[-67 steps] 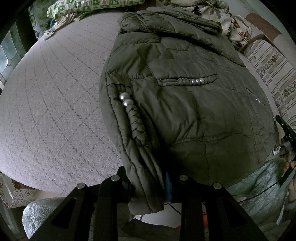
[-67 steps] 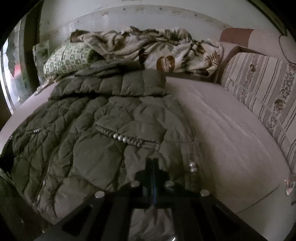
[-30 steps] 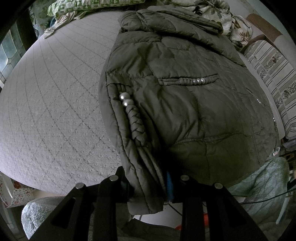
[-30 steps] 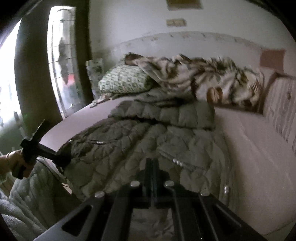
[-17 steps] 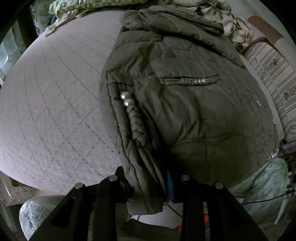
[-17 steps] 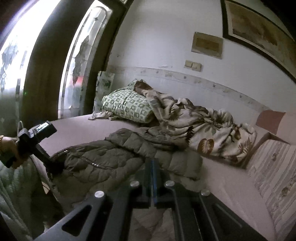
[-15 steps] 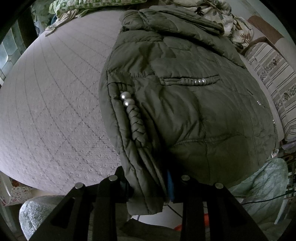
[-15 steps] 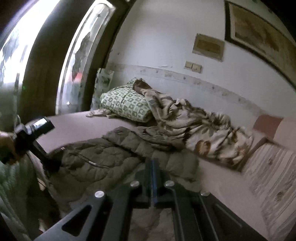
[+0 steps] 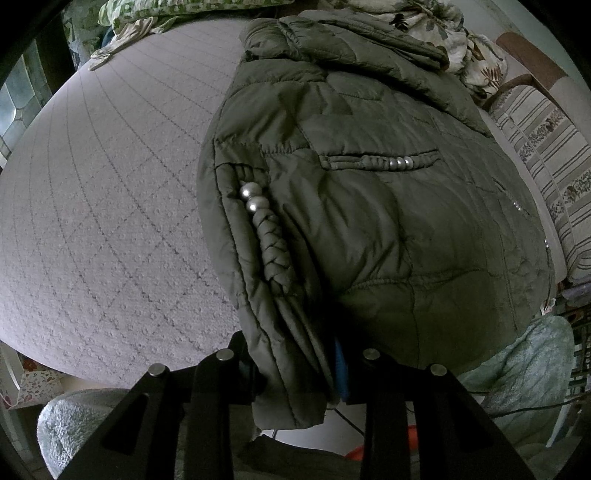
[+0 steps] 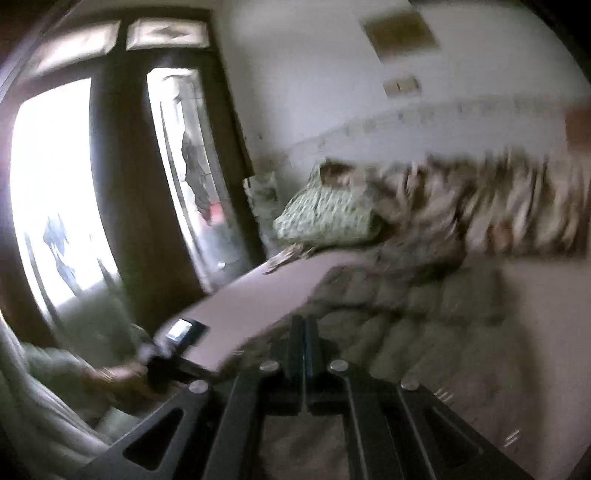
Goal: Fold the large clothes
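An olive quilted puffer jacket (image 9: 369, 184) lies spread on the pale quilted bed (image 9: 103, 206), its hem at the near edge. My left gripper (image 9: 295, 369) is shut on the jacket's hem corner beside the braided, beaded pocket trim (image 9: 273, 251). In the blurred right wrist view the jacket (image 10: 424, 332) lies below and ahead. My right gripper (image 10: 303, 332) has its jaws together with nothing between them, raised above the jacket. The left gripper's handle (image 10: 173, 354) and hand show at lower left there.
A green patterned pillow (image 10: 325, 218) and a leaf-print blanket (image 9: 443, 33) lie at the bed's head. A striped cushion (image 9: 546, 155) lines the right side. A window and dark door frame (image 10: 122, 192) stand to the left. A pale green fleece (image 9: 517, 376) hangs below the bed edge.
My right gripper has lifted off the jacket and swung left and upward, its view now blurred with motion. My left gripper has held still on the hem.
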### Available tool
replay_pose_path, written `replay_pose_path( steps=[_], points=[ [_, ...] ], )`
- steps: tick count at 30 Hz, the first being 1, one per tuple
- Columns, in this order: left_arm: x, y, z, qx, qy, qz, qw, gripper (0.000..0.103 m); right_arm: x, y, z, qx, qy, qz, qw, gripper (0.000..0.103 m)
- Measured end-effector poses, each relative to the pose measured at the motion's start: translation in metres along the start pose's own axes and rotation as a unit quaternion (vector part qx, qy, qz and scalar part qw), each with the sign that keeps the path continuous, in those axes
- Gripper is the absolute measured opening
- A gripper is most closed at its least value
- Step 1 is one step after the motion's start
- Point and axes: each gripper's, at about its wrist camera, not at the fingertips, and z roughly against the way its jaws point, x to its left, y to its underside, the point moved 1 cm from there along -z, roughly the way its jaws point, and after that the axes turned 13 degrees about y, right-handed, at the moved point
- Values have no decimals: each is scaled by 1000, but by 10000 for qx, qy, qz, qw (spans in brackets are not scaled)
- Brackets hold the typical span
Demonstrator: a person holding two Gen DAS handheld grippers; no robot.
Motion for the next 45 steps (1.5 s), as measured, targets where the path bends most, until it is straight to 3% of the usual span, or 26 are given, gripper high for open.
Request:
replay_pose_path(
  steps=[6, 11, 16, 20, 28, 33, 38, 43, 45],
  points=[
    [0, 0, 0, -10, 6, 13, 10000, 33, -28, 0, -21, 595, -694, -1200, 9885, 2],
    [0, 1, -2, -30, 18, 38, 10000, 33, -36, -3, -40, 1125, -366, -1484, 9818, 2],
    [1, 2, -1, -58, 30, 46, 10000, 34, -42, -3, -50, 1323, -77, -1684, 9768, 2],
    [2, 3, 0, -58, 44, 55, 10000, 34, -46, -5, -52, 1225, -125, -1795, 9760, 2],
    [3, 3, 0, -56, 49, 64, 10000, 35, -56, -3, -56, 1564, -886, -2437, 9530, 2],
    [3, 3, 1, -56, 53, 69, 9999, 35, -58, 2, -62, 1811, -1090, -2677, 9401, 2],
    [3, 3, 1, -61, 54, 69, 9999, 35, -54, 0, -62, 1617, -961, -2570, 9479, 2],
    [4, 3, 0, -59, 61, 82, 9999, 35, -45, -6, -49, 1148, -281, -1978, 9731, 2],
    [5, 3, 0, -58, 62, 84, 9999, 35, -41, -8, -43, 893, -196, -1755, 9802, 1]
  ],
)
